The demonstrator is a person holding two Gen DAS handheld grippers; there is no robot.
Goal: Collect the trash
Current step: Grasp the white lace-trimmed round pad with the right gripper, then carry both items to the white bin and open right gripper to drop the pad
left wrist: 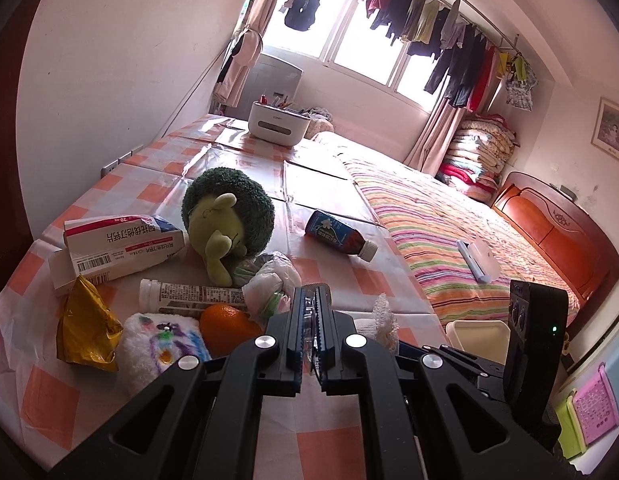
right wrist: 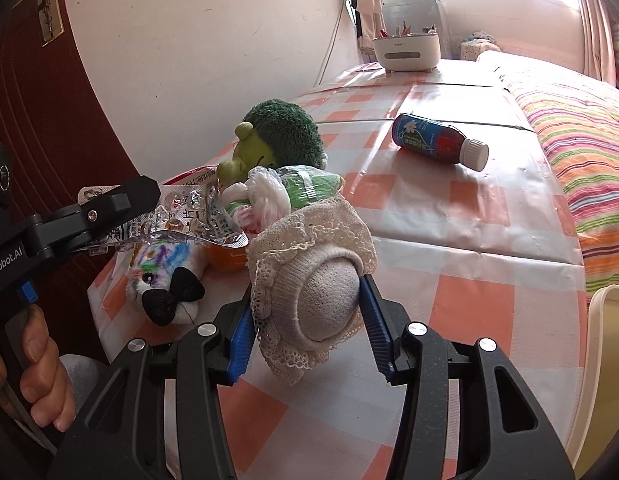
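Landmark: the broccoli plush toy (left wrist: 229, 216) on the checked tablecloth (left wrist: 237, 152).

Far left of the plush: two medicine cartons (left wrist: 121, 248), untouched. Below them a crumpled yellow snack wrapper (left wrist: 87, 324), still on the cloth. Judged trash, not yet collected.

In front of the plush, left to right: a small white plush with coloured scribbles (left wrist: 161, 340), a white tablet tube (left wrist: 193, 294) lying flat, an orange (left wrist: 225, 328), a wad of plastic bag (left wrist: 269, 280) touching the plush's foot.

Left gripper (left wrist: 309, 300): jaws pressed almost together, pinching a used foil blister sheet (right wrist: 177, 216). The right wrist view shows the sheet lifted clear of the cloth, hanging in front of the cartons. One piece of trash in hand.

Right gripper (right wrist: 309, 292), right of the plush and nearer the camera: pads clamped either side of a balled lace-trimmed sock (right wrist: 313, 264). Whether it counts as trash is a guess.

Right of the plush, well apart: a dark drink bottle (left wrist: 339, 236) with white cap, on its side, untouched.

Far right, past the table edge: the rim of a cream container (left wrist: 477, 336), possibly the bin; cannot tell.

Judgement: early. Two items held, nothing seen deposited; wrapper, bag wad, tube and bottle remain.
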